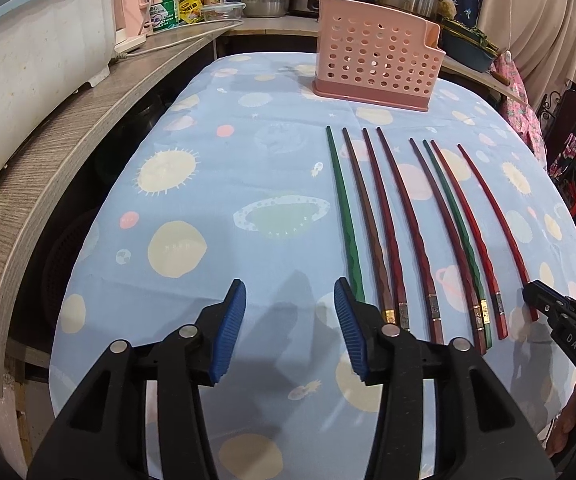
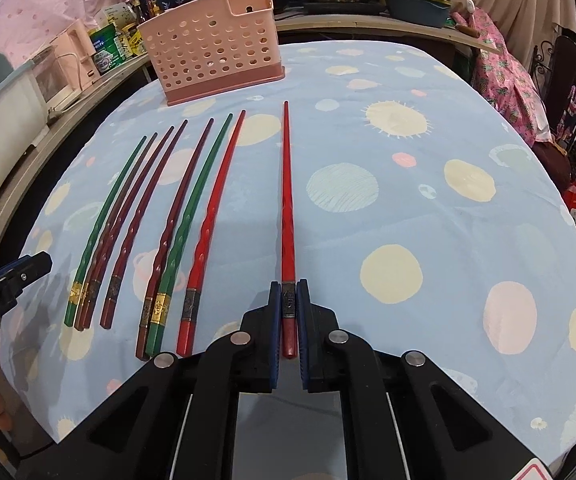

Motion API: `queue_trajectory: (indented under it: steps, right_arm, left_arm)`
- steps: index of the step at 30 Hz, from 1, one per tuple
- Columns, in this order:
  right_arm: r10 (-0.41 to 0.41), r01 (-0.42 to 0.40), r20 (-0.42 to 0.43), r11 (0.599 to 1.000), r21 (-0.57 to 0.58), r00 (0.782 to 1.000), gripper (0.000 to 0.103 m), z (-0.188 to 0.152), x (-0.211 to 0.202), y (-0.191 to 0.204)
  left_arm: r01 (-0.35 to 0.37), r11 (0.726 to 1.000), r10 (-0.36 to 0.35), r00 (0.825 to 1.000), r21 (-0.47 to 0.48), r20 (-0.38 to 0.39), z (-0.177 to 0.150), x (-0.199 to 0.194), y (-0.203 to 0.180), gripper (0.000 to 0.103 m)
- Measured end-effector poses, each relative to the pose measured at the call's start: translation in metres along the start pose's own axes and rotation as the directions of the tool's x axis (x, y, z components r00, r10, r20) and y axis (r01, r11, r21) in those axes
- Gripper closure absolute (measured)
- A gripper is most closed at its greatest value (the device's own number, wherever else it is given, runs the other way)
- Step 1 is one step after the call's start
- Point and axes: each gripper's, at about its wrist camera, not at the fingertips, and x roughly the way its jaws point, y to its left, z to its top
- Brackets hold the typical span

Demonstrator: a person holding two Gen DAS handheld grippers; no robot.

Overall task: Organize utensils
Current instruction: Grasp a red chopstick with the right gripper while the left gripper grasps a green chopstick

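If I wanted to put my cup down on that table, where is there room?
Plenty on the tablecloth left of the leftmost green chopstick, and right of the red chopstick that the right gripper grips. It is crowded in the chopstick row between them and near the pink holder.

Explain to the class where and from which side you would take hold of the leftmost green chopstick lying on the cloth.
Grip the green chopstick at its thick near end, by the gold band. It lies flat, thin tip toward the pink holder, so come from above with the open left gripper, fingers straddling it. Its left side is free; a brown chopstick lies close on its right.
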Motion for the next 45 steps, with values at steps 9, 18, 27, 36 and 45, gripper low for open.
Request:
queue_trajectory:
  steps: [9, 18, 27, 36, 45]
  right_arm:
    - [0.008, -0.008, 0.003, 1.0, 0.012, 1.0, 0.096, -0.007, -0.005, -0.008]
    - [0.012, -0.012, -0.002, 1.0, 0.014, 1.0, 0.096, -0.007, -0.005, -0.009]
    - [0.018, -0.018, -0.002, 1.0, 0.012, 1.0, 0.096, -0.006, -0.005, -0.01]
    - [0.021, -0.02, -0.002, 1.0, 0.013, 1.0, 0.096, -0.007, -0.005, -0.01]
    - [0.025, -0.025, -0.004, 1.0, 0.014, 1.0, 0.096, -0.006, -0.005, -0.011]
  left_arm:
    - [0.016, 1.0, -0.016, 1.0, 0.006, 0.001, -0.006, -0.004, -0.007, 0.052]
    - [0.047, 0.999, -0.046, 0.999, 0.018, -0.026, -0.009, 0.003, -0.019, 0.052]
    - [0.03, 0.999, -0.029, 0.997, 0.02, -0.069, -0.012, 0.021, -0.023, 0.057]
    - [0.006, 1.0, -0.004, 0.998, 0.03, -0.058, -0.013, 0.022, -0.025, 0.066]
    - [0.006, 0.999, -0.004, 0.999, 0.044, -0.054, -0.013, 0.022, -0.031, 0.076]
